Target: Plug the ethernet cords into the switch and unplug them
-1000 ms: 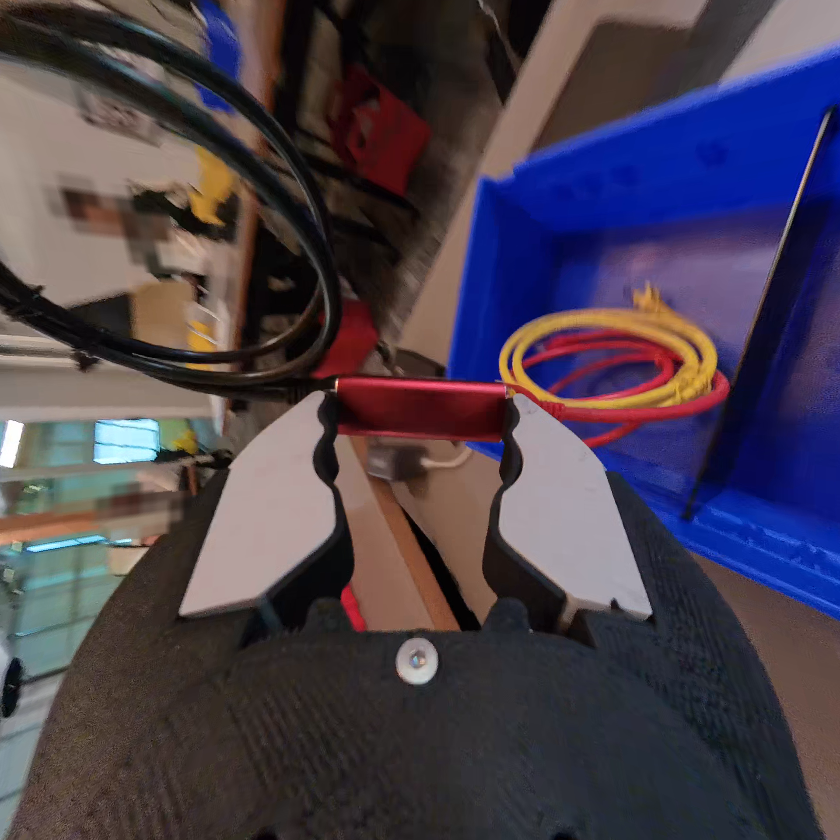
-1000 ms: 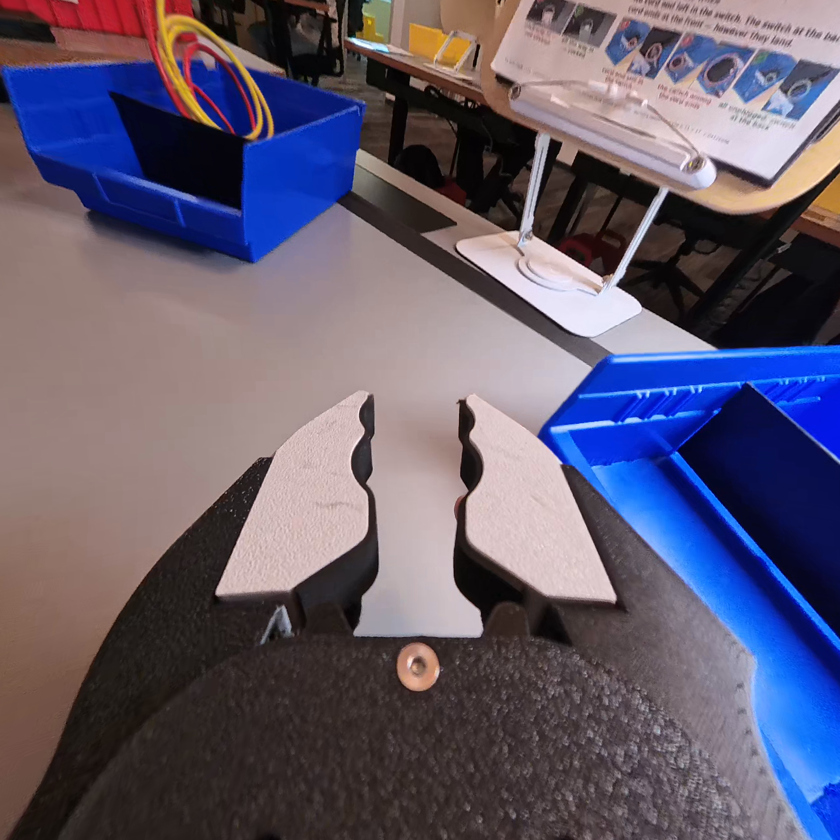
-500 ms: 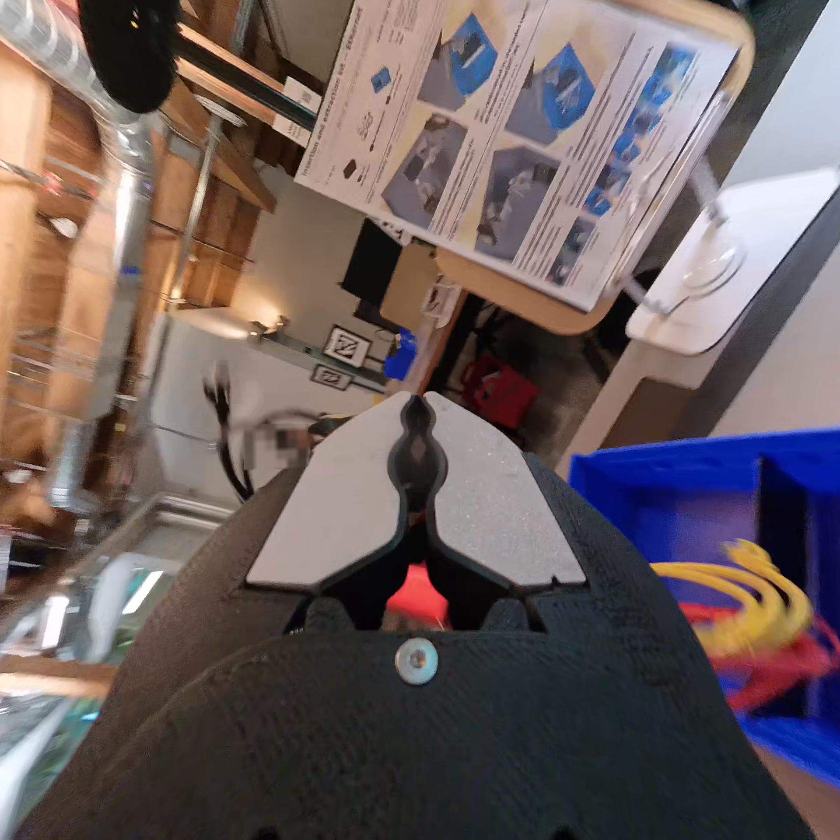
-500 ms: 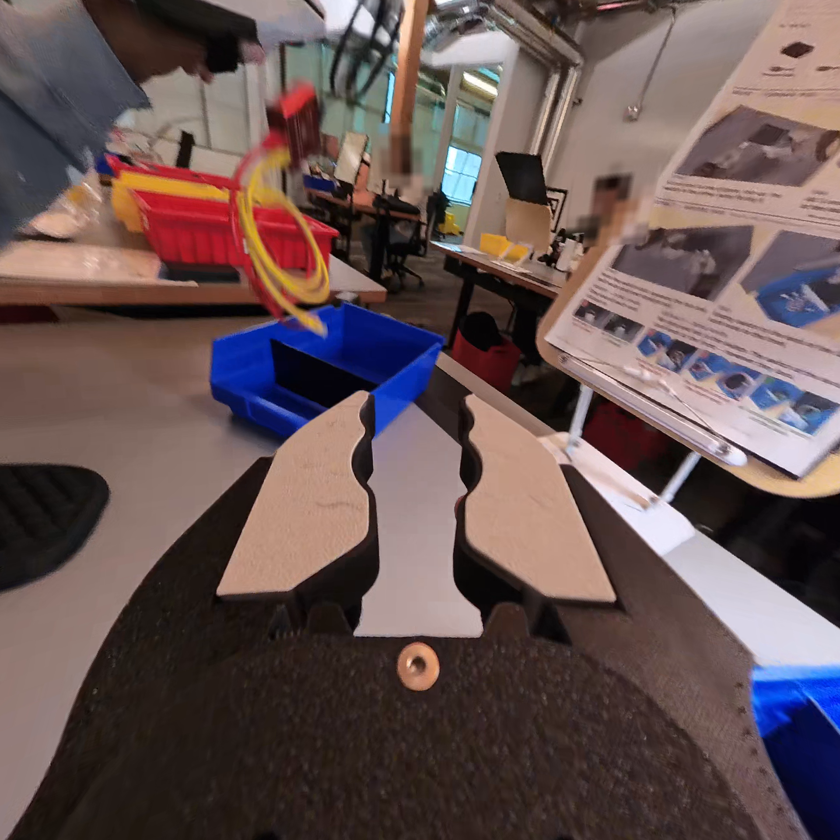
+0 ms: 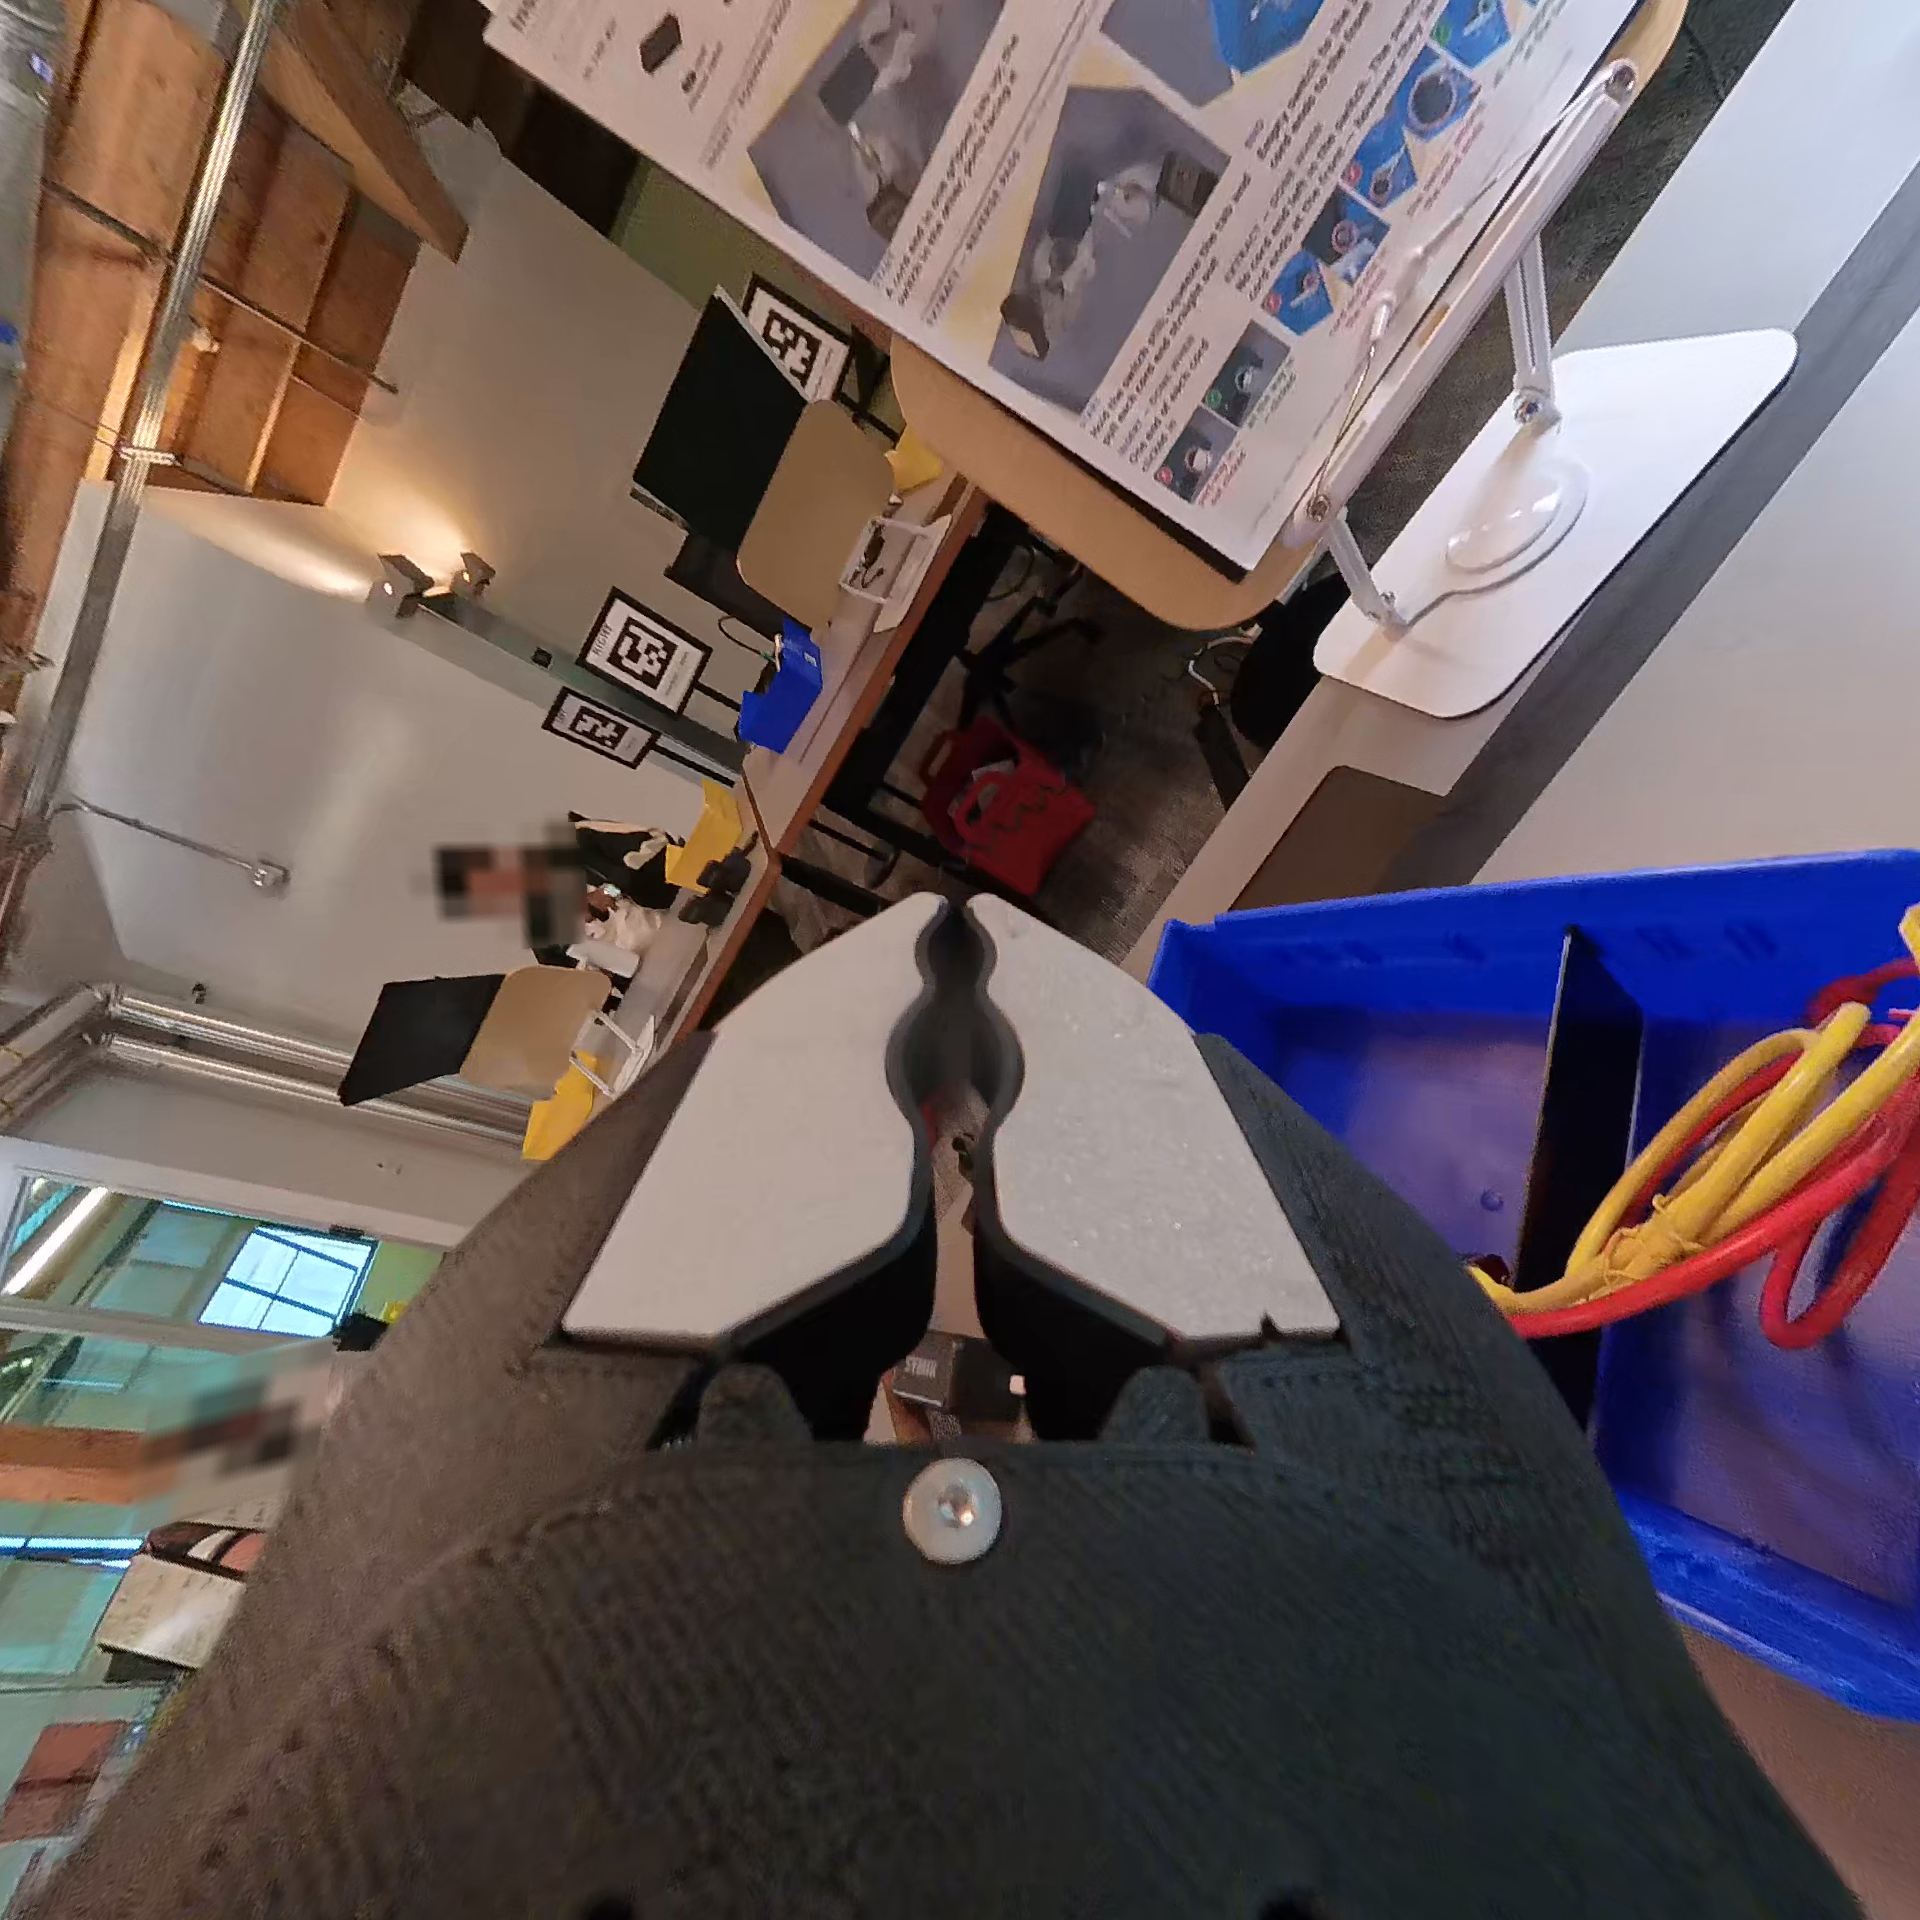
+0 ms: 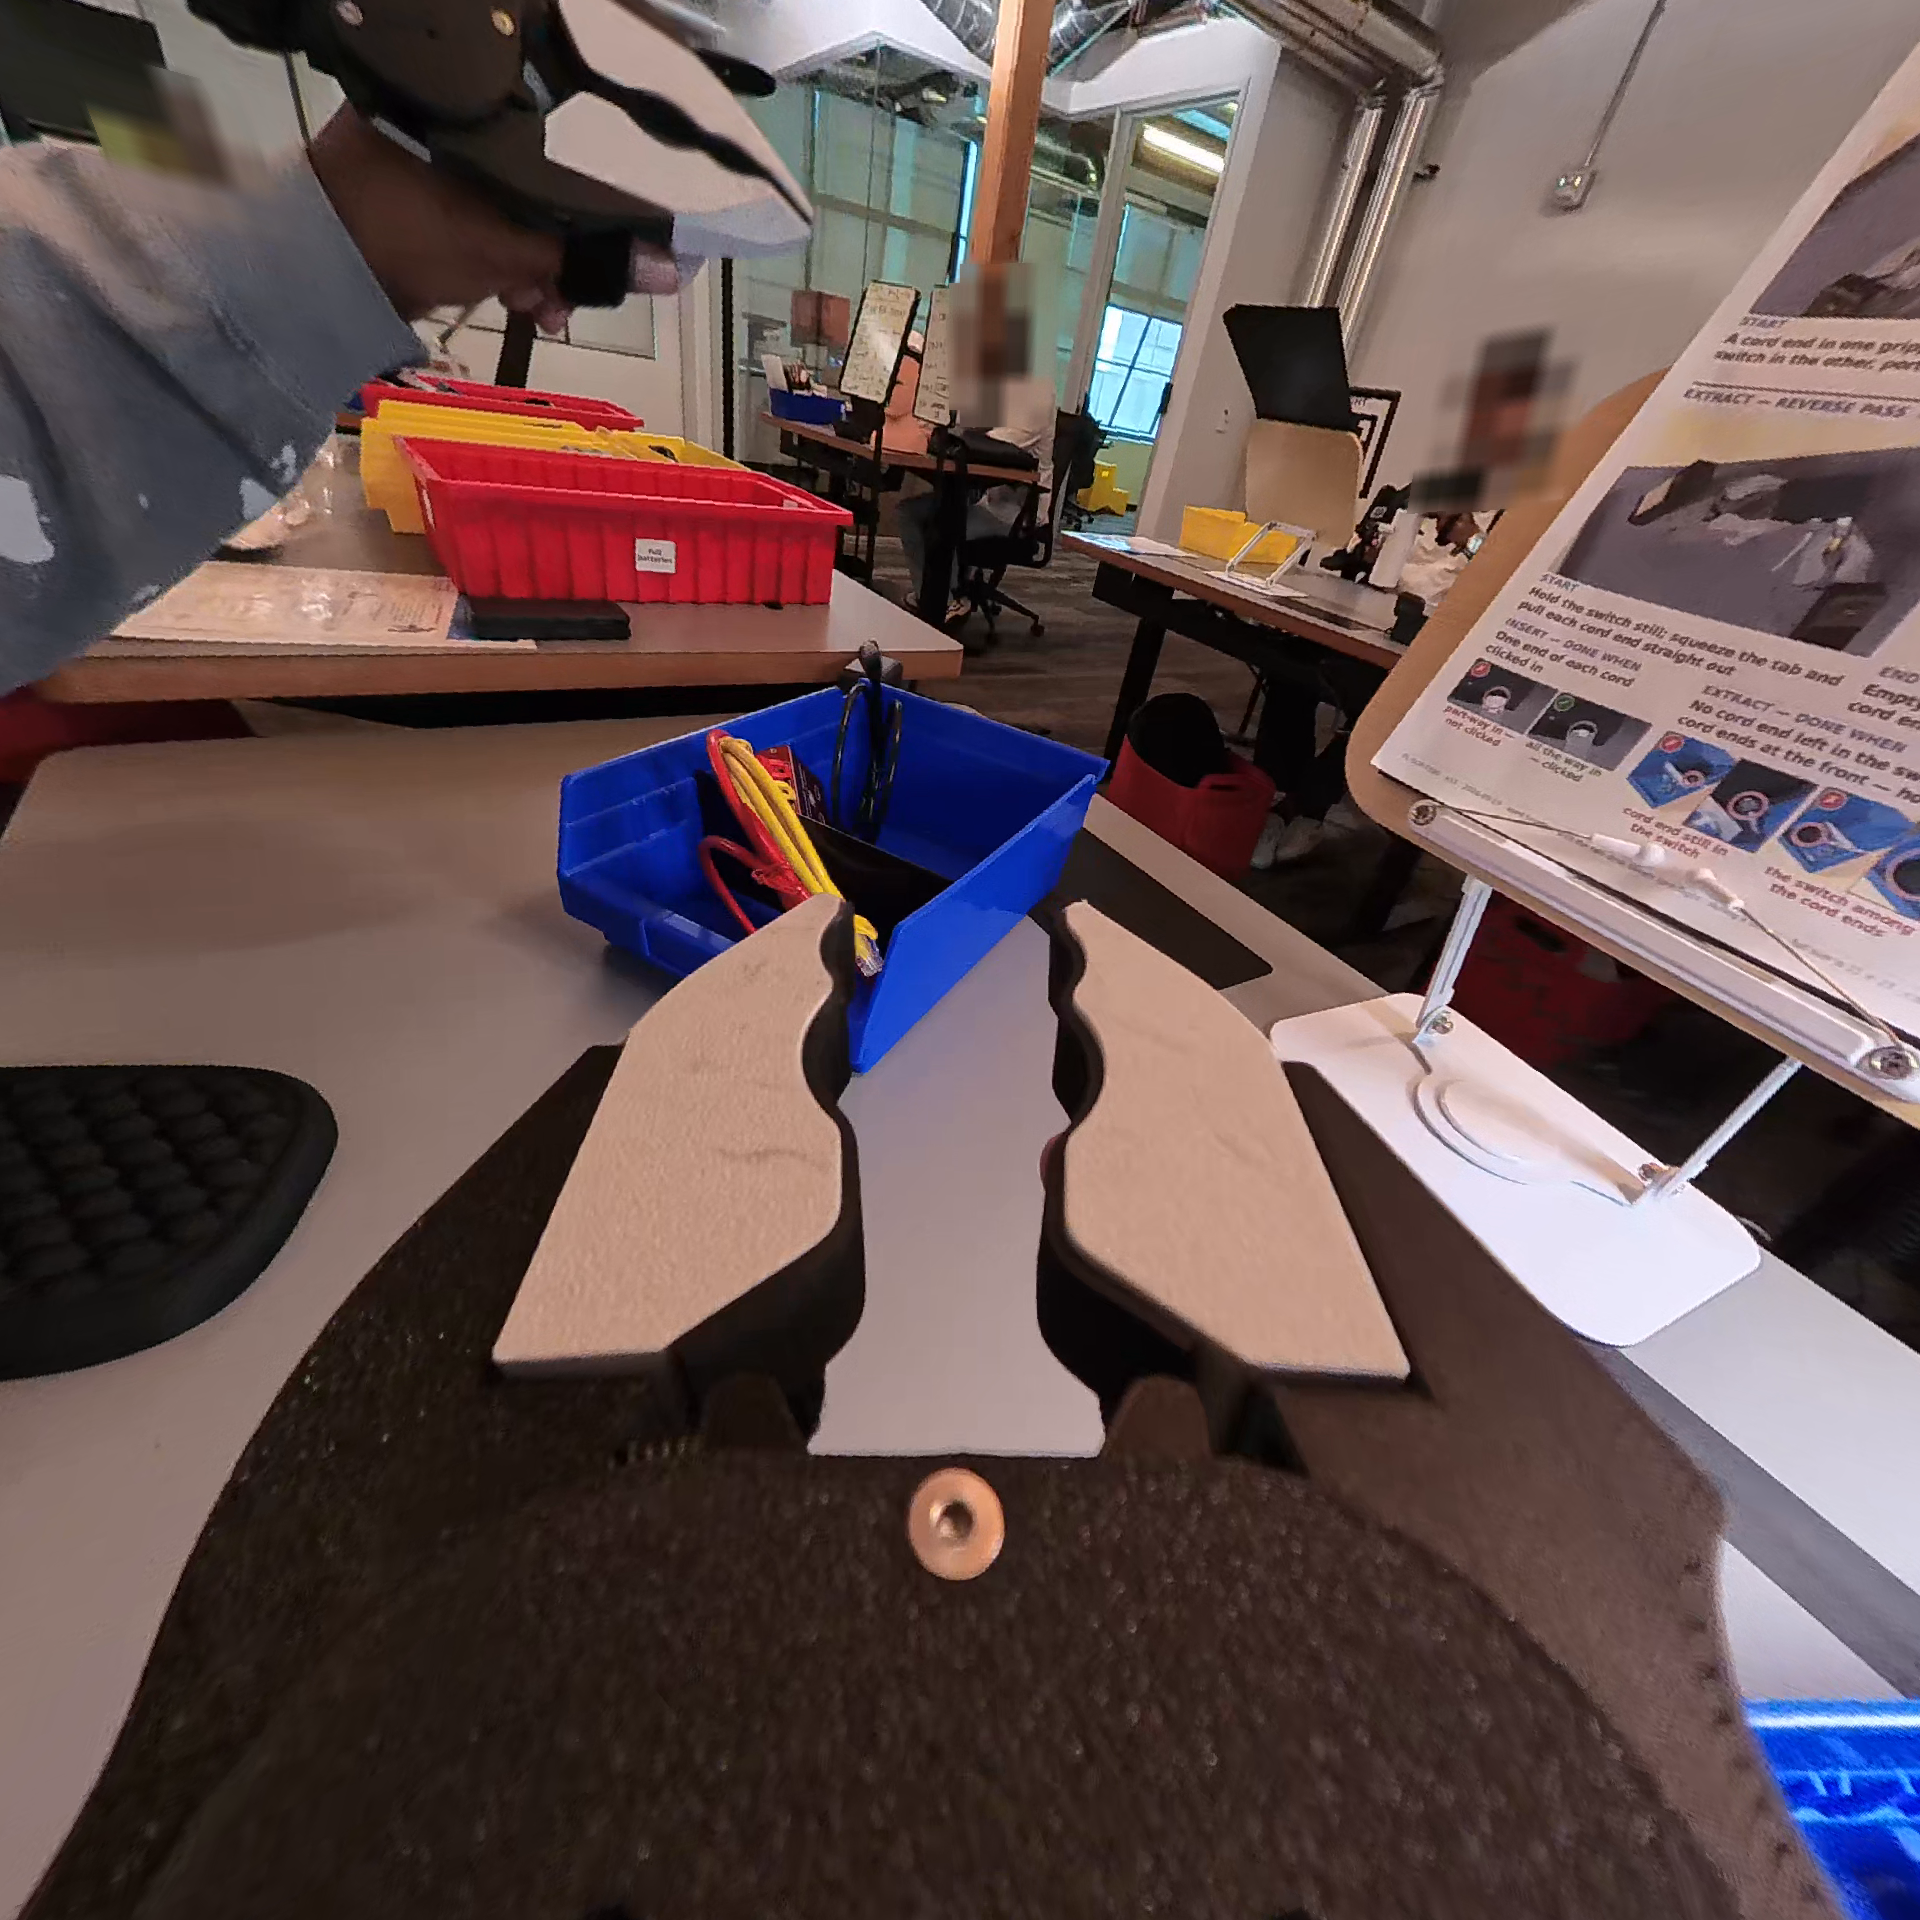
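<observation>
A blue bin (image 6: 966, 894) stands on the grey table (image 6: 312, 935) ahead of my right gripper (image 6: 948, 920). It holds coiled red and yellow ethernet cords (image 6: 764, 821), a red switch (image 6: 792, 781) and a black cord (image 6: 868, 748). My right gripper is open and empty, just above the table in front of the bin. My left gripper (image 5: 954, 916) is shut with its tips touching and nothing between them. It is raised in the air to the left of the bin (image 5: 1403, 1039), and it also shows in the right wrist view (image 6: 727, 177). The cords also show in the left wrist view (image 5: 1766, 1195).
A stand with an instruction sheet (image 6: 1683, 644) and a white base (image 6: 1507, 1174) is on the right. A black mat (image 6: 125, 1195) lies on the left. Another blue bin (image 6: 1849, 1808) is at the bottom right. Red and yellow bins (image 6: 623, 530) sit on a table behind.
My left gripper let go of the red switch with its cords, which now lie in the blue bin. It then shut on air and swung upward. My right gripper tilted up, still open.
</observation>
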`<action>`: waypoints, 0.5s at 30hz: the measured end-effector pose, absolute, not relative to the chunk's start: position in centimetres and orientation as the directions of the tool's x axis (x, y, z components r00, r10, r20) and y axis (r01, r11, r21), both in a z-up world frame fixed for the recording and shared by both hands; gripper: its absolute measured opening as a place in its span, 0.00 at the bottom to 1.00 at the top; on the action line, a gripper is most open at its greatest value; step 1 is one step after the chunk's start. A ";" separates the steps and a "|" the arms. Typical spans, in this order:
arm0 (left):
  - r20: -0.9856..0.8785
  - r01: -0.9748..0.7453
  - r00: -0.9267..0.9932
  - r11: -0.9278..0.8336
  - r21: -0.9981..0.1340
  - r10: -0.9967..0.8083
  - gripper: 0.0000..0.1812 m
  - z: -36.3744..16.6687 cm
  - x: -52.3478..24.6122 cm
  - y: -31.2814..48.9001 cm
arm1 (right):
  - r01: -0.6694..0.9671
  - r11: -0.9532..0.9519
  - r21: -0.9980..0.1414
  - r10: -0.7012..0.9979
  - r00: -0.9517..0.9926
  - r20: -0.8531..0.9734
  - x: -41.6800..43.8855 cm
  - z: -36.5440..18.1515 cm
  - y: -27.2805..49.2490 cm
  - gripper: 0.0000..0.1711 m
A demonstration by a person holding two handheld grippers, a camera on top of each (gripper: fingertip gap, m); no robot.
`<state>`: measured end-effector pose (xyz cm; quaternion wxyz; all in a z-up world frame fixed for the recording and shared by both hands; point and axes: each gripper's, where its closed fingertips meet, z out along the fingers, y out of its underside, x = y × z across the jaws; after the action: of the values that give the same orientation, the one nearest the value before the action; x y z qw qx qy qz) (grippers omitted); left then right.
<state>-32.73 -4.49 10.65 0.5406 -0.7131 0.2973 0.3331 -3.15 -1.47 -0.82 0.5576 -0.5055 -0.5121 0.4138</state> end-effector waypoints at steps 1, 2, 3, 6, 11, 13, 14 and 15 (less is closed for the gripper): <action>-0.793 -0.780 0.605 -0.246 -0.575 -0.066 0.00 10.2 -33.0 -4.5 | 0.057 0.149 -0.987 0.978 0.136 0.156 -3.1 -0.8 -1.4 0.20; -0.787 -0.774 0.612 -0.256 -0.579 -0.072 0.00 9.8 -33.3 -4.5 | 0.059 0.152 -0.987 0.978 0.138 0.159 -3.1 -0.9 -1.4 0.20; -0.777 -0.765 0.624 -0.266 -0.586 -0.082 0.00 9.2 -33.6 -4.5 | 0.062 0.155 -0.986 0.977 0.140 0.162 -3.1 -0.9 -1.3 0.20; -0.738 -0.734 0.662 -0.319 -0.600 -0.134 0.04 6.9 -34.6 -4.5 | 0.070 0.161 -0.985 0.974 0.148 0.169 -2.9 -1.0 -1.1 0.20; -0.601 -0.650 0.749 -0.480 -0.589 -0.277 0.16 0.5 -36.5 -5.0 | 0.083 0.154 -0.985 0.972 0.165 0.166 -2.1 -1.3 -0.4 0.20; -0.547 -0.639 0.761 -0.550 -0.538 -0.349 0.20 -2.6 -37.1 -5.5 | 0.091 0.152 -0.984 0.970 0.175 0.166 -1.8 -1.5 0.0 0.20; -0.533 -0.647 0.754 -0.578 -0.498 -0.385 0.21 -4.1 -37.4 -5.7 | 0.096 0.148 -0.984 0.970 0.180 0.164 -1.6 -1.6 0.3 0.20; -0.528 -0.666 0.735 -0.597 -0.447 -0.425 0.23 -5.5 -37.6 -5.9 | 0.101 0.144 -0.984 0.970 0.184 0.160 -1.4 -1.8 0.5 0.20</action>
<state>-37.61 -5.93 -5.47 0.3223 -0.8740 0.3121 0.1868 -1.37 0.50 -1.84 0.5604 -0.5271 -0.5077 0.3876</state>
